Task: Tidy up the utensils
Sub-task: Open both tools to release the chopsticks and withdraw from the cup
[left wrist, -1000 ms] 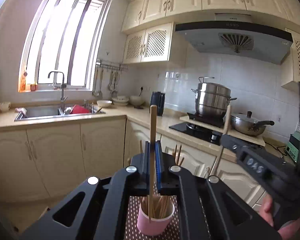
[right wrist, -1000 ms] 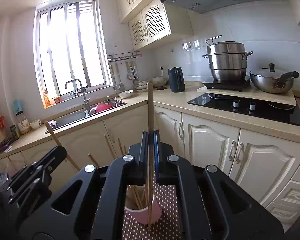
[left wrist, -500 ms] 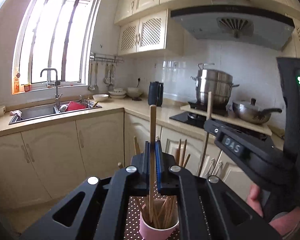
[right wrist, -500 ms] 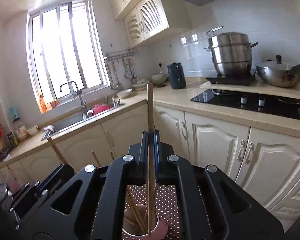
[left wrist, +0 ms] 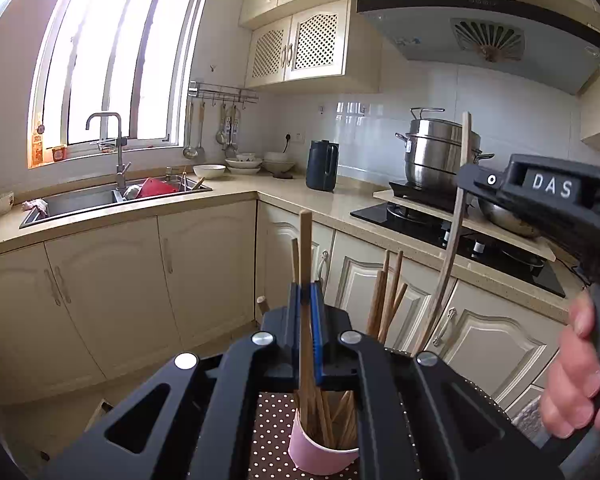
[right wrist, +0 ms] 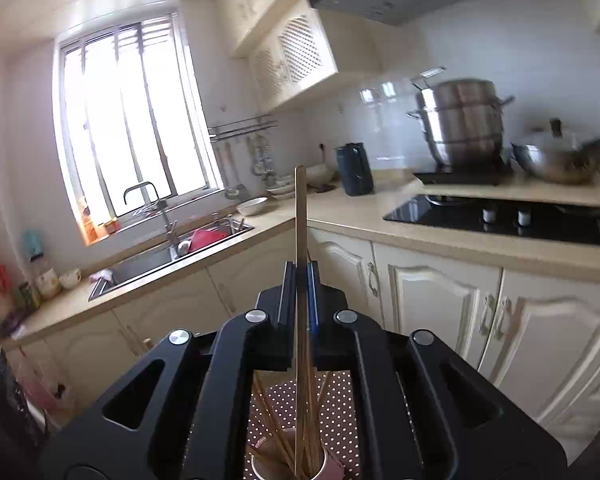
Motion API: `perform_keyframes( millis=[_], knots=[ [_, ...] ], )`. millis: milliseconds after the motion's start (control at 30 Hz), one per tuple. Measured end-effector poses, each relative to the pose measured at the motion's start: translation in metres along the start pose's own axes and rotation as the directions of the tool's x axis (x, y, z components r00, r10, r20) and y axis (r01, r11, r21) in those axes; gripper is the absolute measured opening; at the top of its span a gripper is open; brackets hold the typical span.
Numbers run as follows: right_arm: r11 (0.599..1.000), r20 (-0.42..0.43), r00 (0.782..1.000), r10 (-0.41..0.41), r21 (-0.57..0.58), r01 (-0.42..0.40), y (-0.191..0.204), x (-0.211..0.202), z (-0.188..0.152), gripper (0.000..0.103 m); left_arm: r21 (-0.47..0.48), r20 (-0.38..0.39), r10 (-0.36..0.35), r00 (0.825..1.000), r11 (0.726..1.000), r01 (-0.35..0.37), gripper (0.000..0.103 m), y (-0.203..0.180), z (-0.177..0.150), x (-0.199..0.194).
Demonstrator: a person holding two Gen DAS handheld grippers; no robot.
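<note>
Chopsticks are most of the way sorted here, as far as I can judge. Pink cup (left wrist: 320, 446) sits on a dotted mat (left wrist: 274, 428) and already has a good bundle of wooden sticks (left wrist: 386, 296) standing in it, tops fanning out a bit. Left gripper (left wrist: 307, 300) is clamped tight on one wooden chopstick (left wrist: 306, 248), held upright, and the bottom end looks like it's dipping into the cup mouth, though the gripper body hides part of it so I can't say whether it touches the bottom. Right gripper (right wrist: 302, 280) is likewise pinched shut on its own chopstick (right wrist: 300, 216), also upright, with the lower tip down inside the cup among the others (right wrist: 276, 436). In the left view you can see that second tool off to the right with a hand (left wrist: 576, 384) wrapped round its handle and its stick (left wrist: 458, 208) slanting down toward the cup. So what's left, I reckon: let go of both sticks so they drop in with the rest, then check for stragglers. I can't see any loose utensils on the mat from these angles, but most of it is hidden. Kitchen behind, sink (left wrist: 100, 200) and stove (left wrist: 456, 232), isn't involved.
</note>
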State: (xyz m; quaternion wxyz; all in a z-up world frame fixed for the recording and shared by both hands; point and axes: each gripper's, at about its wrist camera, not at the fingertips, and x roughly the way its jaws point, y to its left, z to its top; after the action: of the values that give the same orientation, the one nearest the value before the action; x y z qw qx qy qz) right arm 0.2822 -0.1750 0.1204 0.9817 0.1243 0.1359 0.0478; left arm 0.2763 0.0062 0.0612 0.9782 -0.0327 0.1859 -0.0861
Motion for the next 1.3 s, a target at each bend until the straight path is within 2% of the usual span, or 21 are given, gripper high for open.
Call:
perform_keyframes(
  millis=[233, 400, 433, 467, 533, 567, 633, 867, 1000, 1200, 1300],
  knots=[
    [0.999, -0.151, 0.988, -0.012, -0.045, 0.005, 0.001, 0.038, -0.042, 0.006, 0.004, -0.074, -0.002, 0.997, 1.000, 0.002, 0.006, 0.002, -0.011, 0.019],
    [0.998, -0.316, 0.949, 0.021, -0.052, -0.039, -0.010, 0.068, -0.072, 0.007, 0.022, -0.113, 0.004, 0.994, 1.000, -0.002, 0.007, 0.008, -0.024, 0.035],
    [0.998, -0.337, 0.942, 0.012, -0.054, -0.032, -0.013, 0.070, -0.076, 0.007, 0.022, -0.120, -0.001, 0.993, 1.000, 0.004, 0.009, 0.010, -0.025, 0.037],
    [0.998, -0.343, 0.939, 0.004, -0.056, -0.025, -0.016, 0.070, -0.079, 0.010, 0.018, -0.122, -0.004, 0.993, 1.000, 0.006, 0.017, 0.012, -0.027, 0.037],
    [0.997, -0.345, 0.938, -0.035, -0.080, 0.008, -0.021, 0.067, -0.084, 0.036, 0.019, -0.107, 0.006, 0.994, 1.000, -0.004, 0.028, 0.014, -0.029, 0.035],
    [0.996, -0.326, 0.943, -0.061, -0.085, 0.035, -0.025, 0.063, -0.085, 0.059, 0.027, -0.099, 0.012, 0.995, 1.000, -0.009, 0.029, 0.015, -0.030, 0.032],
    [0.994, -0.310, 0.948, -0.078, -0.093, 0.052, -0.030, 0.057, -0.087, 0.059, 0.032, -0.096, 0.011, 0.995, 0.999, -0.008, 0.030, 0.015, -0.032, 0.028],
    [0.994, -0.323, 0.942, -0.088, -0.083, 0.064, -0.041, 0.033, -0.096, 0.059, 0.031, -0.107, 0.002, 0.994, 1.000, 0.002, 0.035, 0.016, -0.042, 0.011],
    [0.995, -0.331, 0.939, -0.092, -0.072, 0.072, -0.045, 0.021, -0.100, 0.064, 0.030, -0.110, -0.005, 0.994, 1.000, 0.008, 0.039, 0.016, -0.048, -0.001],
    [0.994, -0.358, 0.928, -0.105, -0.068, 0.086, -0.046, 0.001, -0.113, 0.067, 0.025, -0.112, -0.003, 0.994, 1.000, 0.005, 0.044, 0.012, -0.055, -0.018],
    [0.994, -0.377, 0.920, -0.105, -0.066, 0.086, -0.044, -0.008, -0.121, 0.068, 0.018, -0.106, 0.022, 0.994, 1.000, -0.020, 0.048, 0.014, -0.058, -0.029]
  ],
)
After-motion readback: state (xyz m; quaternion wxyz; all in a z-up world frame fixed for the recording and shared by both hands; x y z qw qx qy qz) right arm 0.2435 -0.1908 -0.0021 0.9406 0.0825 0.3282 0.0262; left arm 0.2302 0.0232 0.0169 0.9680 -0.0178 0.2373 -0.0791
